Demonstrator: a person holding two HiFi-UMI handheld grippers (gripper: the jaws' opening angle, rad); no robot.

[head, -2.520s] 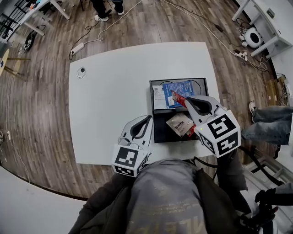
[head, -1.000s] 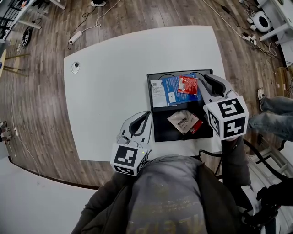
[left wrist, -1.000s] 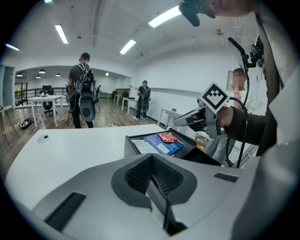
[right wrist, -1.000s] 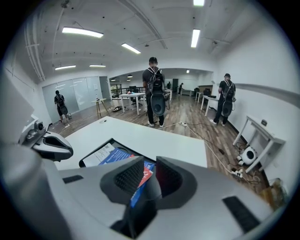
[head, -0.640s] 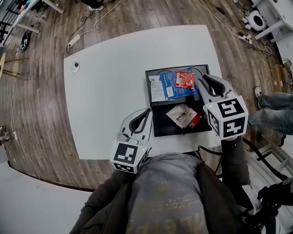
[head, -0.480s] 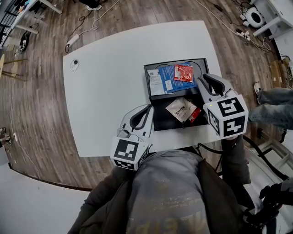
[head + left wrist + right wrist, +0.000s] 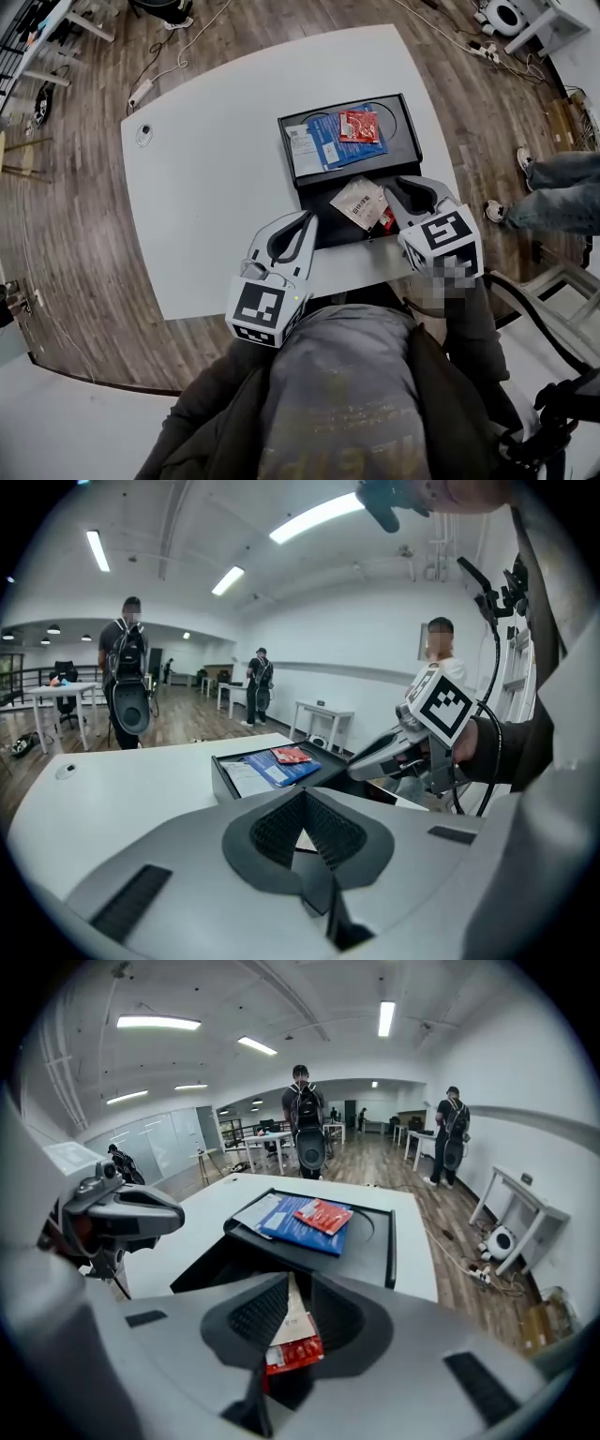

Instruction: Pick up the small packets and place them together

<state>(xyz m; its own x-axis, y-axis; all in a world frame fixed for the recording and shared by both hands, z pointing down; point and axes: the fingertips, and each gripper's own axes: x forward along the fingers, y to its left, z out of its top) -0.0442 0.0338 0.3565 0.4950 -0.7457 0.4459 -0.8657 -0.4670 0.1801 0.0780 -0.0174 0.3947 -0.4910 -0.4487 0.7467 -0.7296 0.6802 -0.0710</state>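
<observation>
Packets (image 7: 359, 201) lie in black tray (image 7: 396, 116) on white table (image 7: 206, 178); right tongs (image 7: 394, 186) half-open around one, left tongs (image 7: 307, 218) closed.

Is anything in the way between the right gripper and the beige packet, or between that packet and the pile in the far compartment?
Nothing visible blocks the right gripper: the beige packet shows between its open fingers. Toward the red packet pile, only the tray's dividing wall lies across the path.

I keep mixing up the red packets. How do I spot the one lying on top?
Find the black box on the white table. In its far half a blue packet lies flat, with the red packet on top. The other red packet peeks from under a pale packet.
</observation>
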